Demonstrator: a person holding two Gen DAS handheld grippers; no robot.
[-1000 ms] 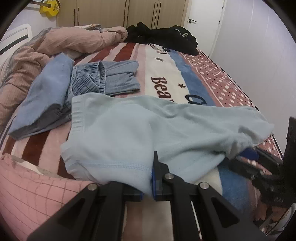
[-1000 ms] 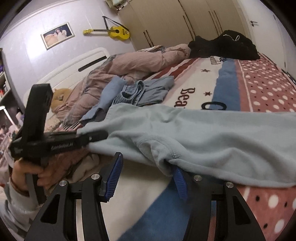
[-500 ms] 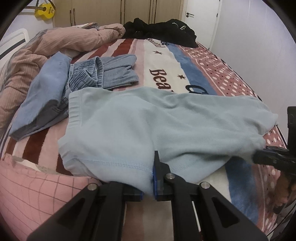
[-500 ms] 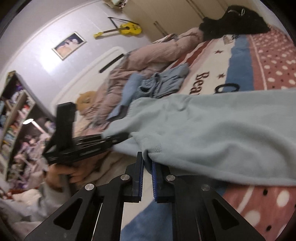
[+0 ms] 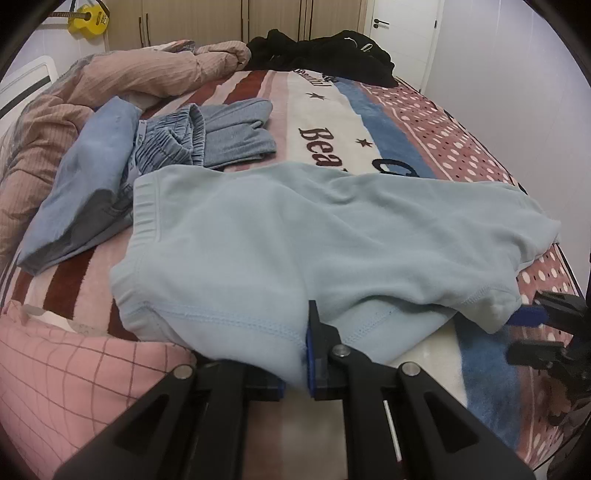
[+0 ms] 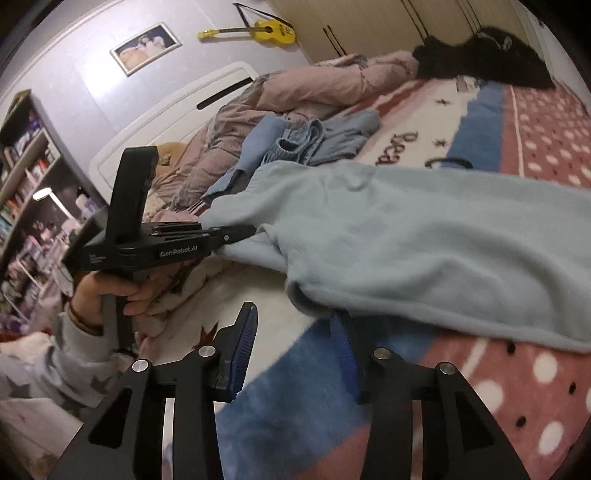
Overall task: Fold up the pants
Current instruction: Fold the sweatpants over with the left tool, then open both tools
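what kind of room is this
Almost certainly a home bedroom: the light blue pants lie on a bed with a patterned blanket and a rumpled pink duvet, with wardrobe doors behind.

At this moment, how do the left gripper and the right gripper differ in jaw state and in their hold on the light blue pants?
The left gripper is shut on the near hem of the light blue pants, fabric pinched between its pads. The right gripper stands open, its blue pads spread apart; one pad sits under the pants' edge, but nothing is clamped. Both are black, blue-padded, hand-held tools at the pants' near edge on the bed blanket.
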